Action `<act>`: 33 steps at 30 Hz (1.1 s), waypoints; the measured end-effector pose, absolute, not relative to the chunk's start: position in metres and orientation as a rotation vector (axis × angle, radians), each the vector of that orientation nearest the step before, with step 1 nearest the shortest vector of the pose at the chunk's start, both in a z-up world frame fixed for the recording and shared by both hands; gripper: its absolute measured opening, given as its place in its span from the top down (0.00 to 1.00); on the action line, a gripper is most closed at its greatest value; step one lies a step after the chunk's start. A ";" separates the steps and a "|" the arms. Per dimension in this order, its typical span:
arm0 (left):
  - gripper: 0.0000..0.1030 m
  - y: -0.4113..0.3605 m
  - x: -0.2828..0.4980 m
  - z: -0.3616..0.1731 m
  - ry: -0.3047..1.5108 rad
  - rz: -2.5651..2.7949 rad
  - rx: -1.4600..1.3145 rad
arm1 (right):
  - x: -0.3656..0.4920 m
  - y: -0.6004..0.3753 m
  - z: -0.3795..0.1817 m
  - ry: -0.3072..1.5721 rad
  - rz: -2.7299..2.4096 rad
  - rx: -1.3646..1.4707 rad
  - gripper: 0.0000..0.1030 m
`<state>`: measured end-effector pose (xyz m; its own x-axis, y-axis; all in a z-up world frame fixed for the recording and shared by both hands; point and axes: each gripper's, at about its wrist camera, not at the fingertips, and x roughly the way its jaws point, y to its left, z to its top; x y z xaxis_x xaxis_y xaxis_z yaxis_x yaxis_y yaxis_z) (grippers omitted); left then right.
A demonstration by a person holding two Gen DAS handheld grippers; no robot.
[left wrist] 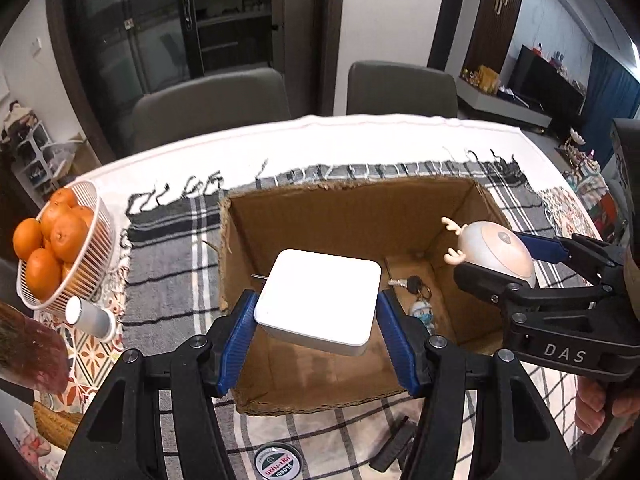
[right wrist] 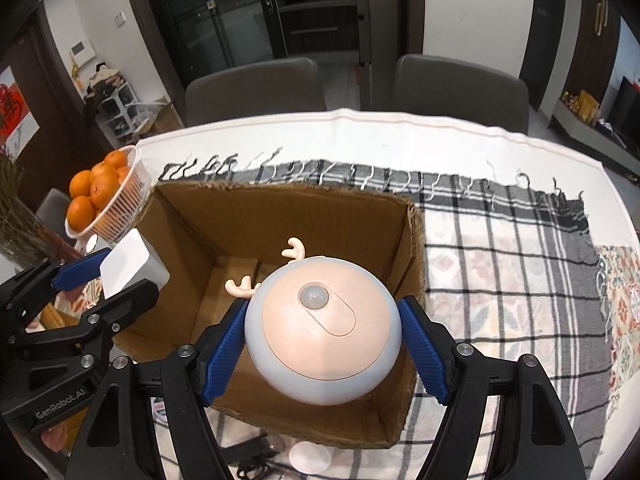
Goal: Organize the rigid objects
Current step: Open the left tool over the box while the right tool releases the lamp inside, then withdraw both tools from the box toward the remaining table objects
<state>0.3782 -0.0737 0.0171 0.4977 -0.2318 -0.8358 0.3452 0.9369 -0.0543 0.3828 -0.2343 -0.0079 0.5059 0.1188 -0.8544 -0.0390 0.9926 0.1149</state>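
Left gripper [left wrist: 318, 334] clamps white box [left wrist: 320, 300] above cardboard box [left wrist: 260, 216]; right gripper [right wrist: 322, 346] clamps antlered lamp [right wrist: 323, 330] at 3 o'clock. Risk: 2 loads colliding; box crushing keys [left wrist: 414, 284].

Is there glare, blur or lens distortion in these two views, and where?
Left wrist view: strong fisheye bending at the table edge, dark corners; white box between the left gripper fingers looks sharp and bright. Right wrist view: same curvature; soft sheen on the round antlered lamp in the right gripper; cardboard box interior shadowed.
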 end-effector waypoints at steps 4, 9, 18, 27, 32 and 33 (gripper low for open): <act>0.48 -0.074 0.380 0.015 1.003 -0.345 0.136 | 0.388 -0.234 -0.013 1.066 0.094 0.084 0.27; 0.48 -0.074 0.378 0.021 0.988 -0.331 0.141 | 0.389 -0.232 -0.013 1.072 0.097 0.079 0.26; 0.47 -0.067 0.357 0.035 0.933 -0.301 0.135 | 0.368 -0.226 0.006 1.002 0.096 0.068 0.26; 0.47 -0.059 0.318 0.053 0.852 -0.288 0.136 | 0.334 -0.223 0.026 0.909 0.095 0.078 0.26; 0.46 -0.056 0.297 0.060 0.820 -0.313 0.125 | 0.312 -0.219 0.037 0.864 0.114 0.058 0.26; 0.46 -0.055 0.293 0.060 0.815 -0.316 0.125 | 0.307 -0.218 0.039 0.858 0.118 0.057 0.26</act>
